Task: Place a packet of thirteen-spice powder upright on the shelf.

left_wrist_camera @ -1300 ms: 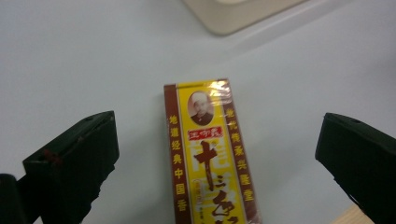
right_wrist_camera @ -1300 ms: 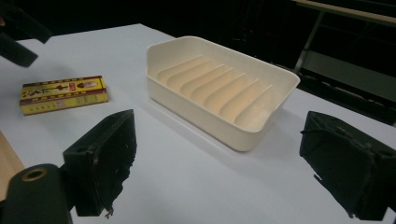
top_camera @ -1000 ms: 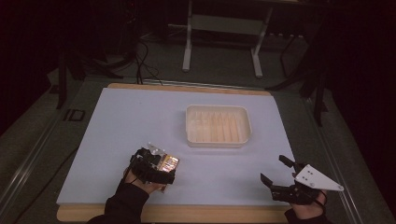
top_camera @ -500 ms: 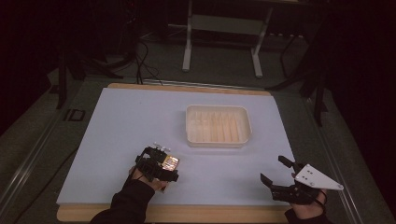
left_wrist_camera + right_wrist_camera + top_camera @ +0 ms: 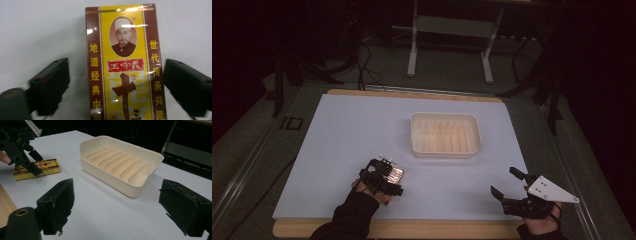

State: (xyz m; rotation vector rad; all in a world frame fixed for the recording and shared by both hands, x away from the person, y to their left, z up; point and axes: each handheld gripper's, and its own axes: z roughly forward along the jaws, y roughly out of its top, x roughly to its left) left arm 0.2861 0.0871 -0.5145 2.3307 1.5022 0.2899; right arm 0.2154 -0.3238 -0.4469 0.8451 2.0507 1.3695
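My left gripper (image 5: 113, 85) sits low over the flat yellow-and-maroon cardboard box with a portrait and Chinese lettering (image 5: 125, 65), which lies face up on the pale blue-white surface (image 5: 342, 130) near its front edge, left of centre. In the left gripper view the box lies lengthwise between my two black fingers (image 5: 50, 85) — the fingers have just been closing in on it, yet a strip of bare surface shows on either side, so they are not pressing it. In the high view this gripper (image 5: 382, 176) covers most of the box (image 5: 397, 175).

My right gripper (image 5: 512, 192) rests near the front right corner of the surface, well apart from the box, its fingers (image 5: 57, 202) spread wide with nothing between them. Ahead of it in the right gripper view stands the cream rectangular plastic tray with a ribbed floor (image 5: 120, 177) — empty, beyond the box and to its right in the high view, apart from it.
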